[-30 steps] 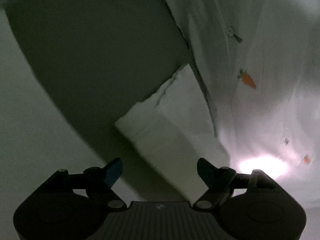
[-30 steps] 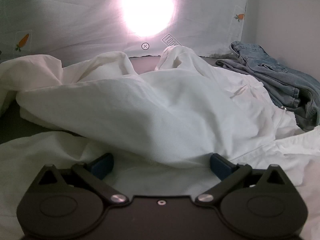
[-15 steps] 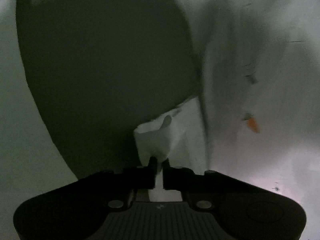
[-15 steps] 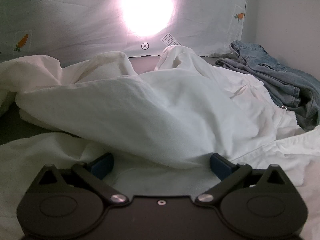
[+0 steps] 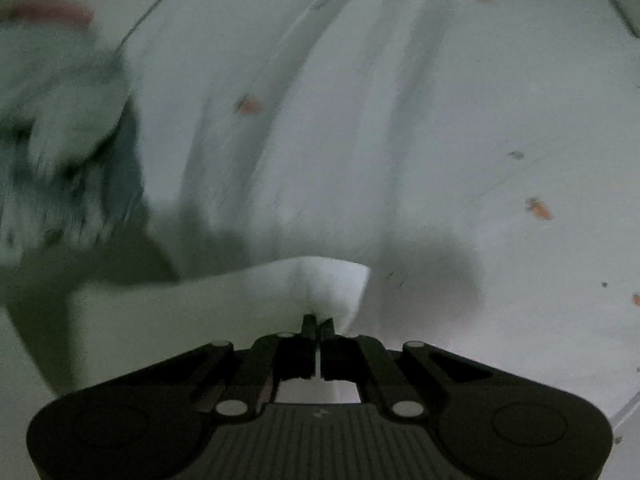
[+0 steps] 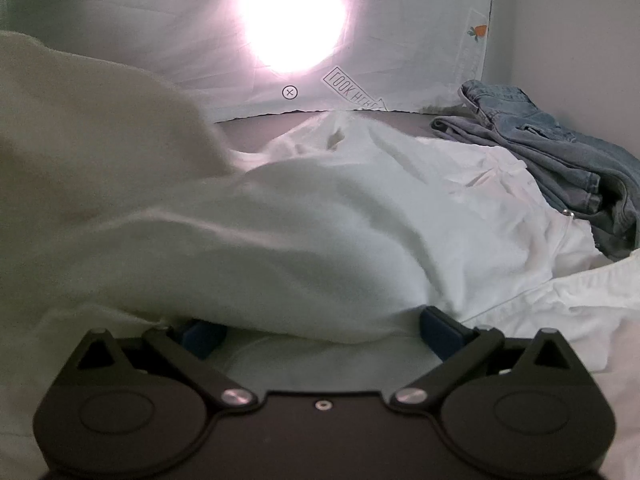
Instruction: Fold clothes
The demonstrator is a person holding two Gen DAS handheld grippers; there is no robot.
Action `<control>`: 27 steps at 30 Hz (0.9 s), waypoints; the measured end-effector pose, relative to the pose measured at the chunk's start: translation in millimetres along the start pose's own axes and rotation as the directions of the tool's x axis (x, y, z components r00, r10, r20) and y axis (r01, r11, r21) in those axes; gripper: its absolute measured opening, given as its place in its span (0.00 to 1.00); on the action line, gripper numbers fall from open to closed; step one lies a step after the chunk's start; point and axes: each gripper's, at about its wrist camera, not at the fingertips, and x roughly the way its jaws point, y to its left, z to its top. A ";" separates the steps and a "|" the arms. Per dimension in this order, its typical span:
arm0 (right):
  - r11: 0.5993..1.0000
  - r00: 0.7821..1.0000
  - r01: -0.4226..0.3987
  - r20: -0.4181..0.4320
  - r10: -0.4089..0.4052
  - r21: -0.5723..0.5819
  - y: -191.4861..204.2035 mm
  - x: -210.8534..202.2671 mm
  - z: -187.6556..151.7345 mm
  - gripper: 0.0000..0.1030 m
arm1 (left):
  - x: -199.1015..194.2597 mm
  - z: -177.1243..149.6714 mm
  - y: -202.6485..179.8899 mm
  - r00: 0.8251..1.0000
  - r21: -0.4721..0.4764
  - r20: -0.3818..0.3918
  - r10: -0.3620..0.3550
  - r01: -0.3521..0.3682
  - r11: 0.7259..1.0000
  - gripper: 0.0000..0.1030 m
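My left tongs pinch the white garment; my right tongs sit spread wide in the pile.

My left gripper (image 5: 318, 322) has its jaws clamped on a folded edge of the white garment (image 5: 224, 304), held up in front of a carrot-print sheet (image 5: 440, 140); that view is blurred. My right gripper (image 6: 316, 334) rests spread apart, gripping nothing, with a rumpled fold of the garment (image 6: 320, 232) draped between its blue pads (image 6: 438, 330). Blue jeans (image 6: 560, 152) lie crumpled at far right, touching the white cloth.

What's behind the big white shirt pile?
Behind the white shirt there's a strip of grey table, a carrot-print sheet with a bright light, and jeans off to the right. Anything under the shirt is hidden.
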 end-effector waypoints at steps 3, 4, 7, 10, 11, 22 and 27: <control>1.000 1.000 0.000 0.000 0.000 0.001 0.0 -0.5 0.1 1.00 | 5.3 9.6 -24.1 0.997 0.146 0.073 0.020 -0.031 0.989 0.01; 1.000 1.000 0.000 -0.001 0.000 0.001 -0.2 -0.7 0.2 1.00 | 8.8 10.8 -25.9 0.993 0.198 0.107 0.055 -0.075 0.977 0.01; 1.000 1.000 0.000 -0.001 0.000 0.001 -0.4 -1.3 0.4 1.00 | 52.5 10.0 -11.5 0.957 0.297 0.161 0.242 -0.281 0.912 0.07; 1.000 1.000 -0.001 -0.001 0.001 0.002 -0.5 -2.0 0.5 1.00 | 120.4 4.7 47.3 0.863 0.355 0.167 0.477 -0.504 0.787 0.22; 1.000 1.000 -0.001 -0.001 0.001 0.003 -0.4 -2.1 0.4 1.00 | 139.6 3.4 70.9 0.810 0.388 0.147 0.568 -0.576 0.720 0.25; 1.000 0.998 0.006 -0.056 -0.006 0.002 1.3 1.1 9.7 1.00 | 107.2 -53.0 193.6 0.674 0.550 -0.094 0.733 -0.579 0.603 0.61; 0.997 0.952 -0.077 -0.299 0.070 -0.011 -9.5 12.9 48.3 0.98 | 98.8 -74.3 216.5 0.656 0.581 -0.186 0.732 -0.527 0.620 0.61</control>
